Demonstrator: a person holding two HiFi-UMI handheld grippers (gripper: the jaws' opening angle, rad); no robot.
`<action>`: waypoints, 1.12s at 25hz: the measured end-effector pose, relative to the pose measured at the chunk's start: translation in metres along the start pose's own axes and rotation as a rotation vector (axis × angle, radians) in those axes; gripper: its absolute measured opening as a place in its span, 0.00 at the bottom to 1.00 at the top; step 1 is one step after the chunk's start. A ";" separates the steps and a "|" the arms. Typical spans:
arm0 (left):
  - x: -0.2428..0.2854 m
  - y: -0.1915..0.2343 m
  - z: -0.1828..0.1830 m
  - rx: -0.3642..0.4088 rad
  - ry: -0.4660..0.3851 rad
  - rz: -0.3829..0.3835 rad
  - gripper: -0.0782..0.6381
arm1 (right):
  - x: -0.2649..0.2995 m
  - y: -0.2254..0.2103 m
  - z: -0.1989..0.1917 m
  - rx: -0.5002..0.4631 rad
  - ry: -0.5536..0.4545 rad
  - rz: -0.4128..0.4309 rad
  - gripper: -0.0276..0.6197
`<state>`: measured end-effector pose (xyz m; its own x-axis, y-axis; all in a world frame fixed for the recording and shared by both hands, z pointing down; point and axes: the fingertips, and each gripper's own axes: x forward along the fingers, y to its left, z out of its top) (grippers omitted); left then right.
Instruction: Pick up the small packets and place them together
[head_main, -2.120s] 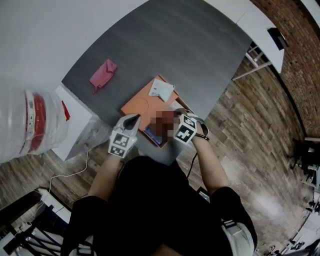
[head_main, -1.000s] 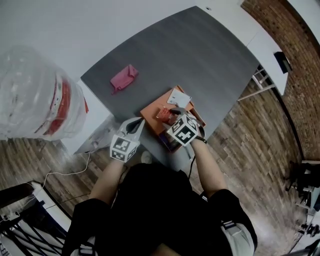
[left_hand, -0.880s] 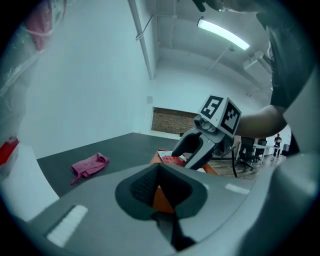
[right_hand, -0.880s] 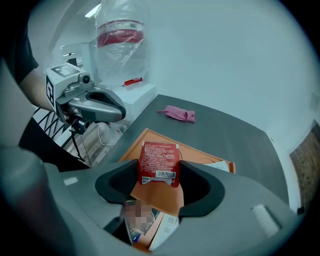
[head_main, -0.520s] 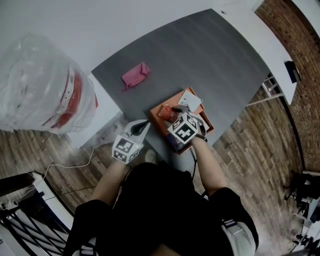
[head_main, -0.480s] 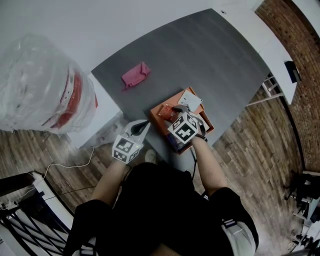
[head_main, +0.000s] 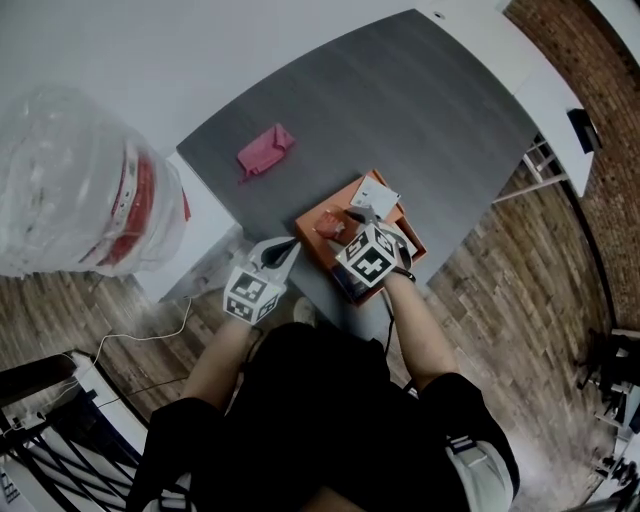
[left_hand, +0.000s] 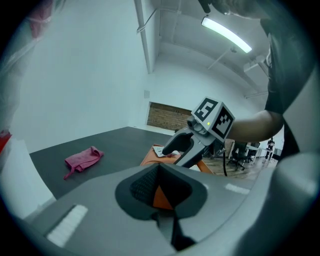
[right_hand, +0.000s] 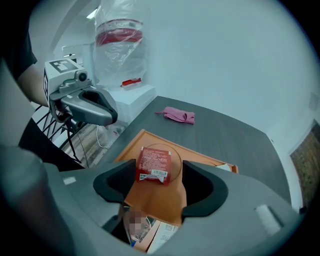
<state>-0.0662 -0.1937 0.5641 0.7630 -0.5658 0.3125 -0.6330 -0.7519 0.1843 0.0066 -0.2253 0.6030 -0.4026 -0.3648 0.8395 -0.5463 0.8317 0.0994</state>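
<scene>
Since the right gripper (right_hand: 160, 176) has its jaws spreading apart right over the orange tray (right_hand: 131, 144), I'd say it's dropping off. The red packet (right_hand: 154, 164) lies flat on the tray between the pads, not pinched. The tray looks like the gathering spot, since what looks like a white packet (right_hand: 227, 168) sits at its far corner. The left gripper (left_hand: 160, 186) hangs near the table edge, jaws together on nothing, probably just keeping clear. The pink cloth (left_hand: 82, 159) lies well apart.

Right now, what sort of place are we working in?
Probably an office or lab workspace: a large grey table stands on wood-plank flooring, with a brick wall along one side and a ceiling strip light overhead.
</scene>
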 end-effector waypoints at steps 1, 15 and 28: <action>0.003 -0.001 0.001 -0.001 -0.002 -0.006 0.11 | -0.003 -0.001 -0.002 0.008 -0.002 -0.004 0.50; 0.044 -0.038 0.000 0.033 0.025 -0.146 0.11 | -0.049 -0.015 -0.069 0.244 -0.027 -0.030 0.47; 0.049 -0.050 -0.007 0.019 0.048 -0.174 0.11 | -0.035 0.015 -0.098 0.310 0.031 0.077 0.48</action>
<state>0.0020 -0.1815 0.5764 0.8536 -0.4101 0.3214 -0.4888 -0.8438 0.2216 0.0843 -0.1590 0.6272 -0.4318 -0.2885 0.8546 -0.7145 0.6877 -0.1289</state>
